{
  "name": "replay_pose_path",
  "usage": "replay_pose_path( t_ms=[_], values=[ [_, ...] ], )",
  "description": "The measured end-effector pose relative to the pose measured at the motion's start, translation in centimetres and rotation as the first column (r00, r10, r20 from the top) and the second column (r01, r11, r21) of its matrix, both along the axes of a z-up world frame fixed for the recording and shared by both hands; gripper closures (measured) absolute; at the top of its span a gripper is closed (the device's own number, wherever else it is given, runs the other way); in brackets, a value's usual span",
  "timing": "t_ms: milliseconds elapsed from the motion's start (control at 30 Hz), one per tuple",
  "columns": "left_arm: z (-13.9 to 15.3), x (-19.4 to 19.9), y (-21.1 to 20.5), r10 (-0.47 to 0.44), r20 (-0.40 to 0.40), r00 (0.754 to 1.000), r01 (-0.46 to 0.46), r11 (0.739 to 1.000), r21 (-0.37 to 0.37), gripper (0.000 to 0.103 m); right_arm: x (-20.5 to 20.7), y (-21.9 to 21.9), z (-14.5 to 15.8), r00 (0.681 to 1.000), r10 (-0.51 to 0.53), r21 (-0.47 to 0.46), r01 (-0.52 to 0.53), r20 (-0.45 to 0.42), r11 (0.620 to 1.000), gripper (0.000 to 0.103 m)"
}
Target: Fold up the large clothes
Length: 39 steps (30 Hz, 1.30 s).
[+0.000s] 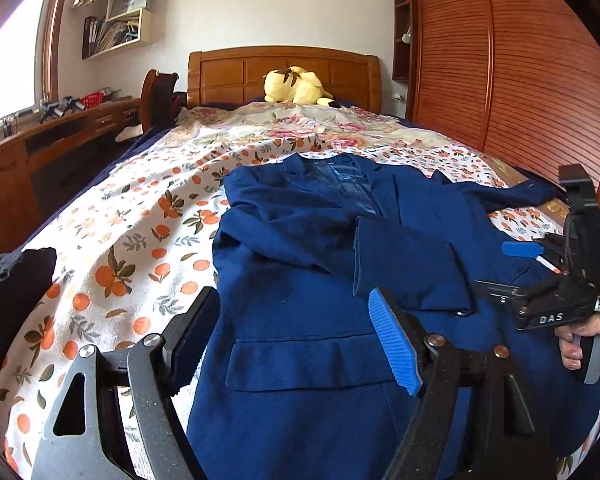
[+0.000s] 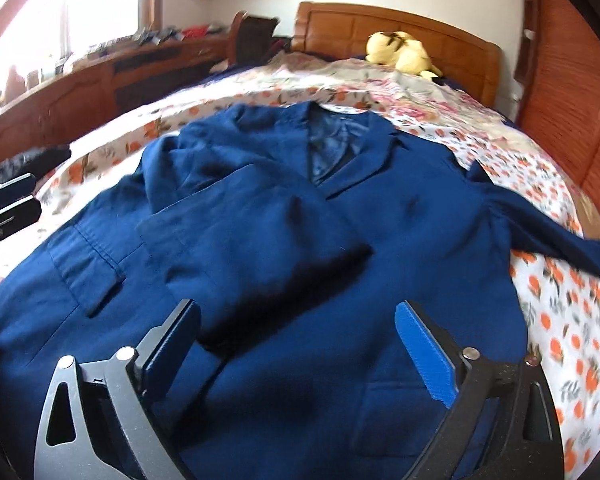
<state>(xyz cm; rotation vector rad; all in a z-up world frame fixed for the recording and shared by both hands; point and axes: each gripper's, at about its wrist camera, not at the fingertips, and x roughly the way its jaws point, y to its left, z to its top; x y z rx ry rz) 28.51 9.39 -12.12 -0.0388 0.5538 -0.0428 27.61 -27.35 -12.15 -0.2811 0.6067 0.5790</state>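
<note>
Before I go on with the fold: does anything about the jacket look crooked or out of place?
Yes. The jacket is lopsided: one sleeve is folded across its front, while the other sleeve trails sideways over the bedspread toward the bed's edge. Both grippers hover open, holding nothing.

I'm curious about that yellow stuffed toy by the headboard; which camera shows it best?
The left wrist view: the stuffed toy is sharp and near centre, against the headboard. The right wrist view shows it too, but blurred and off to the side.

Wooden headboard [image 1: 284, 74], slatted wardrobe [image 1: 512, 80], desk [image 1: 56, 136], bright window [image 1: 8, 60]
</note>
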Motion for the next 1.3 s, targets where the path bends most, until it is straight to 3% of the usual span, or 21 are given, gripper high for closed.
replay_pose_path(
  t_ms=[200,367,500,533,600,633,667,1033,1133,1300],
  values=[
    [0.0,-0.4,0.9,0.002,-0.005,1.0,-0.002,1.0,-0.023,0.025,1.7,5.0,1.2,0.994,0.087,-0.036,-0.09,-0.068,0.995,0.014],
    [-0.1,-0.6,1.4,-0.003,-0.011,1.0,0.002,0.999,-0.049,0.025,4.2,8.0,-0.1,0.975,0.124,-0.095,-0.144,-0.186,0.985,0.024],
    [-0.3,-0.7,1.9,-0.007,-0.02,1.0,0.005,0.997,-0.076,0.025,4.5,8.6,-1.3,0.968,0.137,-0.163,-0.173,-0.21,0.971,0.033],
    [-0.4,-0.6,2.0,-0.007,-0.024,1.0,0.005,0.997,-0.078,0.025,4.4,8.7,-1.2,0.969,0.142,-0.174,-0.178,-0.201,0.969,0.039],
    [-0.5,-0.4,1.9,-0.01,-0.032,0.999,0.008,0.997,-0.075,0.026,4.3,8.3,-0.9,0.971,0.145,-0.172,-0.178,-0.189,0.969,0.059],
    [-0.5,-0.4,1.8,-0.012,-0.033,0.999,0.009,0.998,-0.07,0.026,4.2,8.0,-0.7,0.974,0.141,-0.171,-0.172,-0.179,0.97,0.082],
    [-0.5,-0.4,1.7,-0.012,-0.033,0.999,0.01,0.998,-0.065,0.026,4.1,8.1,-0.5,0.977,0.135,-0.17,-0.163,-0.164,0.972,0.093],
    [-0.8,-0.3,1.0,-0.016,-0.044,0.999,0.014,0.999,-0.034,0.025,-2.2,0.2,3.7,1.0,0.03,0.064,-0.03,0.001,0.997,0.097],
    [-0.8,-0.3,1.0,-0.017,-0.046,0.999,0.016,0.999,-0.032,0.025,-4.1,-2.5,2.9,0.999,-0.046,0.079,0.047,-0.011,0.996,0.097],
    [-0.8,-0.2,0.8,-0.017,-0.047,0.999,0.016,1.0,-0.021,0.025,-6.2,-4.6,-0.1,0.993,-0.081,0.026,0.083,-0.086,0.996,0.096]
  ],
)
